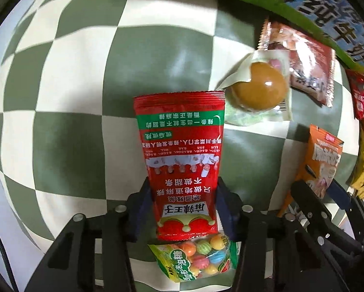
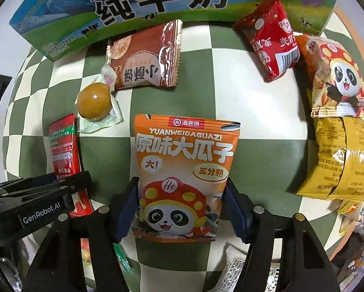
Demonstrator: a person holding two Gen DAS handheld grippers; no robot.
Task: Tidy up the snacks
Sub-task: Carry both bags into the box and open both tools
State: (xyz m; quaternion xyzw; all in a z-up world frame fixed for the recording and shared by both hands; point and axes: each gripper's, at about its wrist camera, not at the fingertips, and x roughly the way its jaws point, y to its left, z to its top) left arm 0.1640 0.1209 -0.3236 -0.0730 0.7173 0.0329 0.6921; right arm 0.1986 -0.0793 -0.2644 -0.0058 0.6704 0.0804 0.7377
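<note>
both grippers point straight down: the left gripper (image 1: 182,209) seems clamped on the red packet (image 1: 180,160), its long axis running twelve to six, while the right gripper (image 2: 182,204) grips the orange seed packet (image 2: 184,170), the milk box (image 2: 157,2) at twelve o'clock.

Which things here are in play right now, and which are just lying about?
In hand:
left gripper on red spicy-strip packet
right gripper on orange sunflower-seed bag

Lying about:
braised egg
brown pastry packet
yellow bag
milk carton box
</note>
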